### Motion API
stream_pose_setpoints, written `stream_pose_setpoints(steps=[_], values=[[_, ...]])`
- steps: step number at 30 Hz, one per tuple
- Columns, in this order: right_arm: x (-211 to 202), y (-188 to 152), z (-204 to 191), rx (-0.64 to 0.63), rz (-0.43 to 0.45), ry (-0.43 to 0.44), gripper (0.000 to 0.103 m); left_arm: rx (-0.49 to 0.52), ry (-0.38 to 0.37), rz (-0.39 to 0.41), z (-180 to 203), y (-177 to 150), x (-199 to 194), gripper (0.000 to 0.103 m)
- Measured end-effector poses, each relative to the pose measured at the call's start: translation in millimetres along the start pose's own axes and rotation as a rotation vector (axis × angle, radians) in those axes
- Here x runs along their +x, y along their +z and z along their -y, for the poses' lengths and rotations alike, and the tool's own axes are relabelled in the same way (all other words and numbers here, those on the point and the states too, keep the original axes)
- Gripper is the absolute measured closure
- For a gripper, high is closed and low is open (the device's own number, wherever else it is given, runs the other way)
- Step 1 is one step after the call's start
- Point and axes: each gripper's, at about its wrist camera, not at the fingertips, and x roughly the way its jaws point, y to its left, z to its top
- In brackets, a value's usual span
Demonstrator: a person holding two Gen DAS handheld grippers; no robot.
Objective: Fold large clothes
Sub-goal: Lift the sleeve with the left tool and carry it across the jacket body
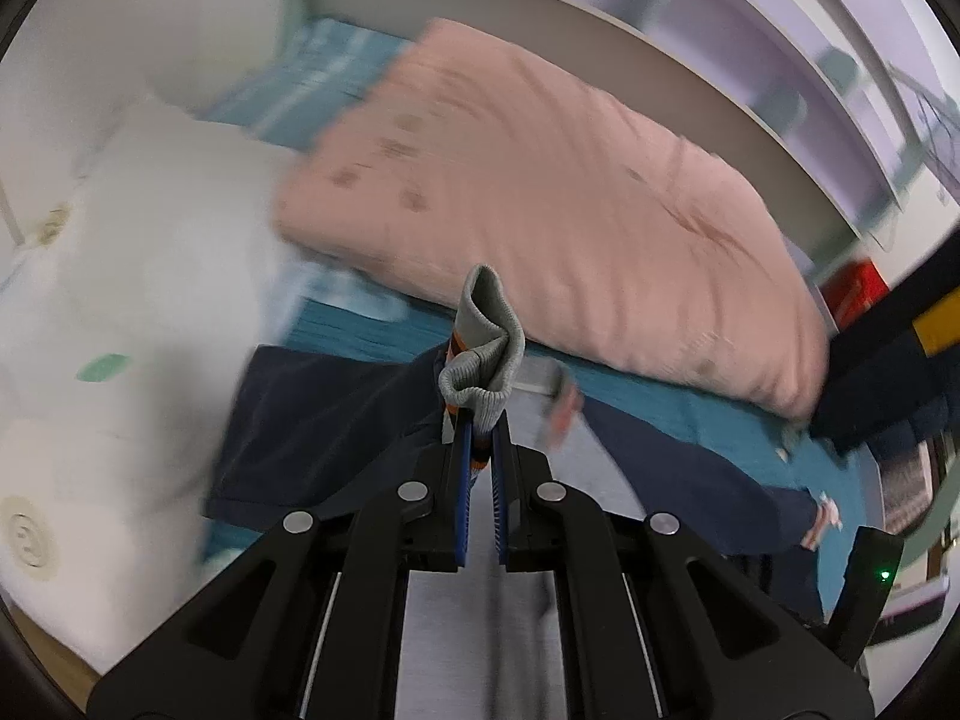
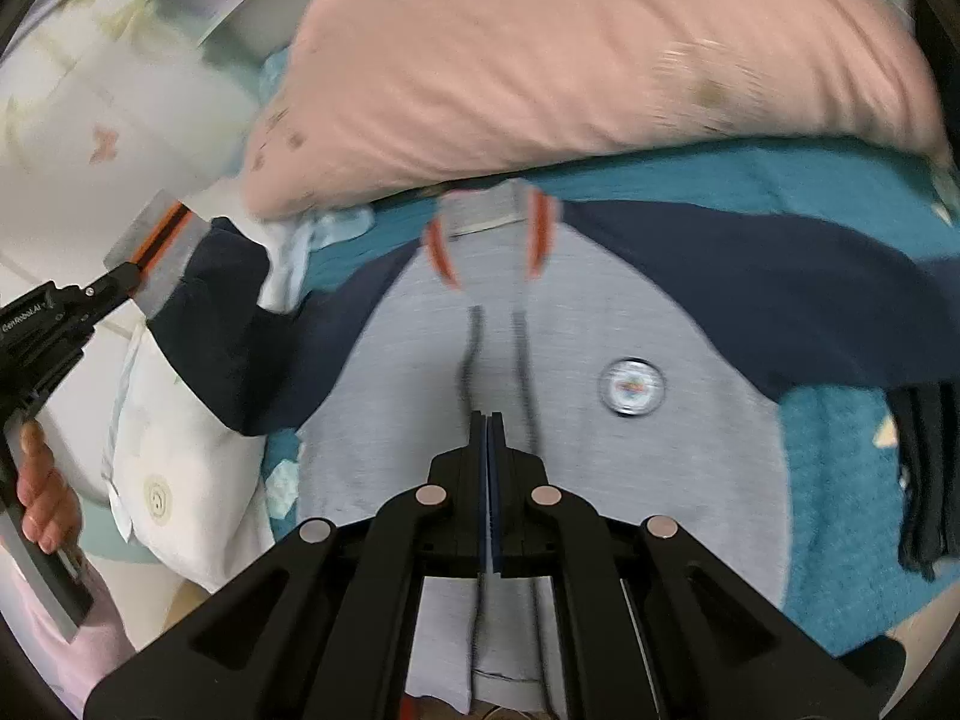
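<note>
A grey sweatshirt (image 2: 540,432) with navy sleeves and orange collar trim lies front up on the teal bedspread (image 2: 840,468). My left gripper (image 1: 478,420) is shut on the grey ribbed sleeve cuff (image 1: 486,342) and holds the navy left sleeve (image 1: 324,420) lifted off the bed. The right wrist view shows that gripper (image 2: 129,273) pinching the cuff (image 2: 159,246) at the left. My right gripper (image 2: 489,420) is shut with its jaws together and empty above the sweatshirt's chest, near the round badge (image 2: 631,387).
A pink quilt (image 2: 570,60) lies folded along the far side of the bed. White pillows (image 1: 120,300) sit at the left. A dark folded garment (image 2: 924,468) lies at the right edge. A hand (image 2: 42,480) holds the left gripper's handle.
</note>
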Motion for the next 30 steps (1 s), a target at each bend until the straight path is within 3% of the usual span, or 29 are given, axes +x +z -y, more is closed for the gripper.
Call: stream_pose_setpoints(steps=[6,10,17,24,26,27,29,30], values=[[-19,-7,73,0.101,0.018,-0.027,0.102,0.067,-0.073,-0.083,92,-17,53,0.097],[-26,-16,121,0.176,0.017,-0.049,0.102,0.113,-0.082,-0.149,141,-35,98,0.097],[-27,-31,179,0.274,0.002,-0.083,0.102,0.162,-0.109,-0.264,191,-68,162,0.097],[-19,-44,213,0.331,-0.033,-0.099,0.099,0.224,-0.073,-0.353,225,-92,221,0.094],[-17,-47,216,0.349,-0.036,-0.103,0.099,0.268,-0.084,-0.388,235,-99,229,0.085],[-17,-47,216,0.359,-0.032,-0.102,0.099,0.301,-0.118,-0.425,242,-104,231,0.062],[-18,-46,216,0.367,-0.029,-0.099,0.099,0.336,-0.132,-0.412,248,-106,224,0.031],[-17,-45,215,0.365,-0.029,-0.098,0.098,0.349,-0.125,-0.364,251,-106,216,0.031]])
